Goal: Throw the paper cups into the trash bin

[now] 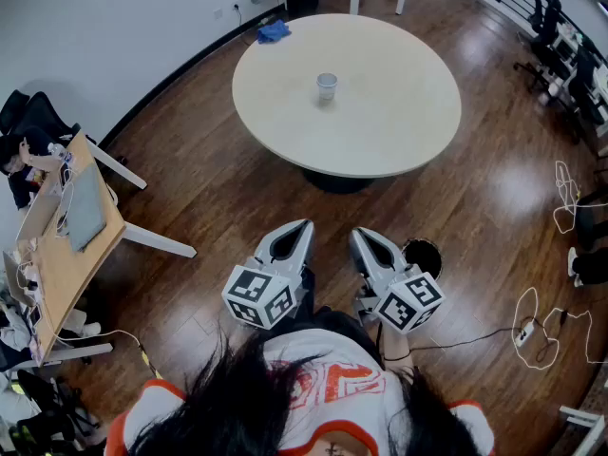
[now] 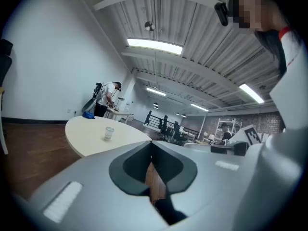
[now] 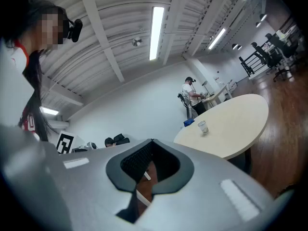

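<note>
Progress was nil: your left gripper [image 1: 300, 226] and right gripper [image 1: 360, 235] were closed empty, with the small pale paper cup [image 1: 327, 85] upper-centre on the round cream table [image 1: 399, 126].

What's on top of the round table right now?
Only one paper cup, upright near the middle of the round table. A blue cloth shows by the far edge; whether it rests on the top is unclear. The whole tabletop is in view, nothing covered.
</note>
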